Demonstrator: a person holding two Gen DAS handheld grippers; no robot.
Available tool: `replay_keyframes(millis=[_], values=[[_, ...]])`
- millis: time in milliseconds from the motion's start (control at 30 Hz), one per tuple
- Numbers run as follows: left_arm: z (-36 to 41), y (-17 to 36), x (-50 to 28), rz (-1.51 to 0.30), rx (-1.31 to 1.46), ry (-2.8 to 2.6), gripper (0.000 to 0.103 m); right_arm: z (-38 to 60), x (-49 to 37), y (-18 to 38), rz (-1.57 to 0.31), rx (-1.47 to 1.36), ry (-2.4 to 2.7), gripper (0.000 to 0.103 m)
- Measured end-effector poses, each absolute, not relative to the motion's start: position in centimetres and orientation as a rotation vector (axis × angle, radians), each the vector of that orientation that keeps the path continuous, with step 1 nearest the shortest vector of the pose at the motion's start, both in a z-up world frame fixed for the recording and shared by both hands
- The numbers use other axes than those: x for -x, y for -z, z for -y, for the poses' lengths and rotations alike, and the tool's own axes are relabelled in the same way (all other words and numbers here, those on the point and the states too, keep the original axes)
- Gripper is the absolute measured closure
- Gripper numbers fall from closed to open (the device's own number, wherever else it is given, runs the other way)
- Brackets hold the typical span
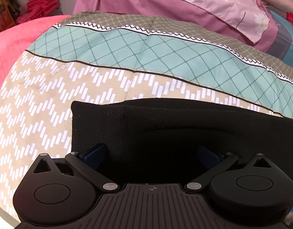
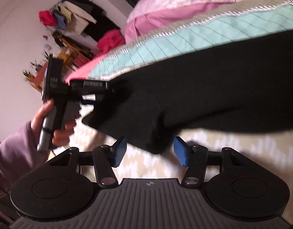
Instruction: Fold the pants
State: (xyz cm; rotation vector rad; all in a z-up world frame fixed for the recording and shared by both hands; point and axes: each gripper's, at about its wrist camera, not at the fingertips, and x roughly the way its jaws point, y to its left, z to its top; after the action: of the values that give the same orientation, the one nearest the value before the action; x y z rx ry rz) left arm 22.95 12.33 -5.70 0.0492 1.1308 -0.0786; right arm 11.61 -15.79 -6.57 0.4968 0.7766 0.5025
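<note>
- Left tongs (image 1: 152, 156) are spread wide over the black pants (image 1: 184, 129), pads resting on the cloth near its left corner, nothing pinched.
- Right tongs (image 2: 149, 151) sit parted with the pants' lower corner hanging between the blue pads (image 2: 181, 152), no squeeze that I can see.
- One pair of pants, lying on the patterned bedspread (image 1: 51, 95); looks soft, floppy, light, so I'd pinch the corners or hem.
</note>
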Motion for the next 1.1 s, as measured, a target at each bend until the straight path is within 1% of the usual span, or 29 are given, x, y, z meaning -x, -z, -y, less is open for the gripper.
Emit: replay_keyframes(millis=[133, 167, 200, 233, 267, 300, 367, 467, 533, 567, 600, 667, 700, 733, 800, 833, 900, 967, 1033, 1100], values=[[-12.4, 5.7, -23.1, -1.129, -0.052, 0.082, 0.0, 15.9, -14.7, 7.2, -0.739, -0.575, -0.522, 0.043], [-12.4, 5.7, -23.1, -1.127, -0.052, 0.082, 0.0, 16.1, -15.3, 7.7, -0.761, -0.632, -0.553, 0.041], [-12.5, 5.7, -23.0, -1.125, -0.052, 0.084, 0.0, 16.3, -15.6, 8.5, -0.81, -0.695, -0.625, 0.038], [-12.5, 5.7, -23.0, -1.122, -0.052, 0.085, 0.0, 16.2, -16.0, 9.6, -0.893, -0.754, -0.726, 0.037], [-12.5, 5.7, -22.9, -1.12, -0.051, 0.086, 0.0, 15.8, -16.3, 10.8, -0.988, -0.797, -0.817, 0.034], [-12.5, 5.7, -22.9, -1.119, -0.052, 0.087, 0.0, 15.6, -16.2, 11.2, -1.015, -0.765, -0.837, 0.04], [-12.4, 5.6, -22.8, -1.118, -0.055, 0.087, 0.0, 15.7, -16.7, 10.2, -0.966, -0.649, -0.803, 0.051], [-12.4, 5.6, -22.8, -1.119, -0.053, 0.082, 0.0, 17.3, -18.4, 9.7, -0.85, -0.81, -0.705, 0.049], [-12.3, 5.6, -22.8, -1.12, -0.053, 0.08, 0.0, 17.1, -18.8, 10.3, -0.866, -0.88, -0.711, 0.045], [-12.3, 5.6, -22.8, -1.121, -0.053, 0.08, 0.0, 16.2, -18.7, 10.6, -0.925, -0.845, -0.762, 0.044], [-12.4, 5.6, -22.8, -1.121, -0.052, 0.082, 0.0, 14.9, -18.2, 10.9, -1.011, -0.77, -0.834, 0.045], [-12.4, 5.6, -22.8, -1.119, -0.054, 0.085, 0.0, 13.9, -16.1, 9.5, -0.977, -0.553, -0.869, 0.046], [-12.5, 5.6, -22.8, -1.115, -0.055, 0.086, 0.0, 14.1, -15.6, 8.7, -0.976, -0.5, -0.851, 0.045], [-12.5, 5.6, -22.8, -1.111, -0.053, 0.088, 0.0, 14.6, -15.4, 8.1, -0.987, -0.478, -0.815, 0.045], [-12.6, 5.4, -22.4, -1.099, -0.046, 0.088, 0.0, 15.6, -15.2, 6.5, -1.001, -0.425, -0.748, 0.04], [-12.8, 5.1, -22.0, -1.089, -0.036, 0.091, 0.0, 16.1, -14.9, 5.4, -0.981, -0.417, -0.781, 0.039], [-13.4, 4.0, -20.9, -1.052, 0.007, 0.111, 0.0, 16.4, -14.8, 3.7, -0.939, -0.451, -0.881, 0.032], [-14.4, 2.9, -19.3, -1.004, 0.067, 0.153, 0.0, 15.5, -15.8, 2.5, -0.89, -0.428, -0.891, 0.03], [-15.3, 2.6, -18.1, -0.991, 0.074, 0.124, 0.0, 13.4, -17.8, 2.1, -0.856, -0.361, -0.858, 0.032], [-16.2, 3.1, -17.5, -1.01, 0.049, 0.057, 0.0, 11.0, -20.6, 2.5, -0.848, -0.353, -0.831, 0.041]])
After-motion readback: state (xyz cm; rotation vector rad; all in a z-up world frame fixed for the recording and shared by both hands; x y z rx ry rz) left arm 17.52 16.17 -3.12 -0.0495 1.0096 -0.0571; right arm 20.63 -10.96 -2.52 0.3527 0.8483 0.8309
